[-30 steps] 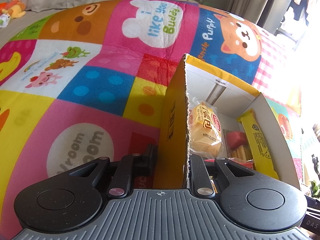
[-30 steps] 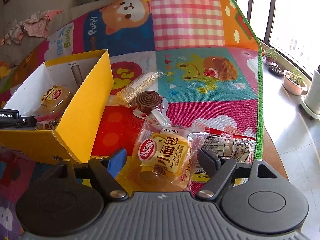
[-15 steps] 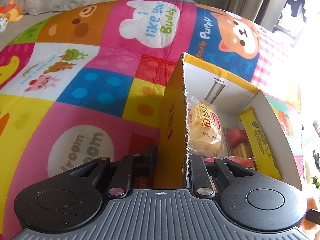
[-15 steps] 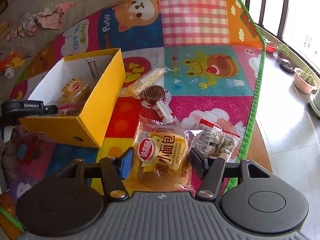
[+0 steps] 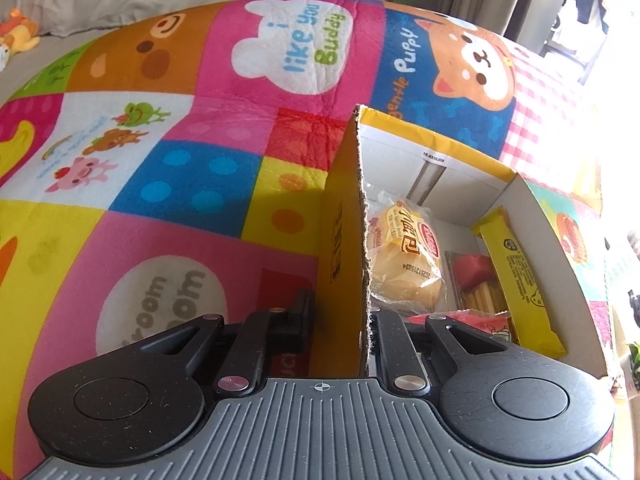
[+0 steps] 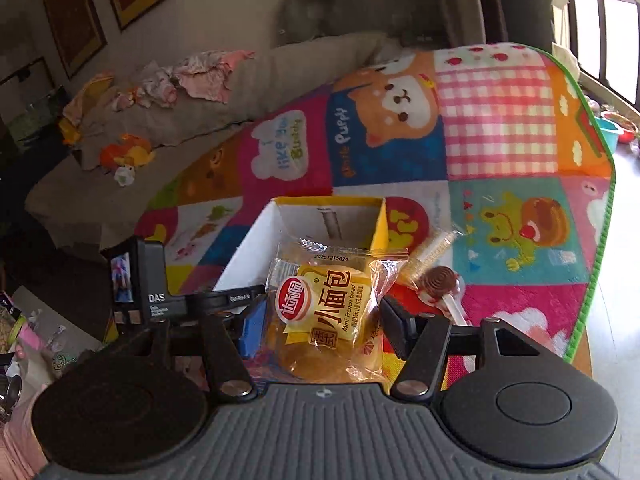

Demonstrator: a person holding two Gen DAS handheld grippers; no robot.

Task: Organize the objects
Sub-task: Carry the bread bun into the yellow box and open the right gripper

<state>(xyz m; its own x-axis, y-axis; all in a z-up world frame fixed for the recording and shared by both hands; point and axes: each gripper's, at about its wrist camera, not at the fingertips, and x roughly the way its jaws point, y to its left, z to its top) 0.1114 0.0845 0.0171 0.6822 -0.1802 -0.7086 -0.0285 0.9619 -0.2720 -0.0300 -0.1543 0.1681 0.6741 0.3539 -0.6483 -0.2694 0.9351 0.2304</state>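
An open yellow cardboard box (image 5: 344,240) stands on the colourful play mat (image 5: 160,184). My left gripper (image 5: 340,312) is shut on the box's near side wall, one finger outside and one inside, the jaws still squeezing. Inside lie a bread packet (image 5: 404,256), a red packet of sticks (image 5: 476,280) and a yellow bar (image 5: 516,276). My right gripper (image 6: 323,328) is shut on a second bread packet (image 6: 324,312), held in the air in front of the box (image 6: 256,248). The left gripper's body (image 6: 160,300) shows at the box's near edge.
A spiral lollipop (image 6: 440,280) and a clear packet of crumbly sticks (image 6: 436,246) lie on the mat to the right of the box. The mat's green edge (image 6: 596,280) borders bare floor. A beige couch (image 6: 280,80) with clothes and a plush toy (image 6: 128,154) sits behind.
My right gripper has closed on the bread packet and lifted it off the mat, swinging left toward the box. The left gripper and the box have stayed put.
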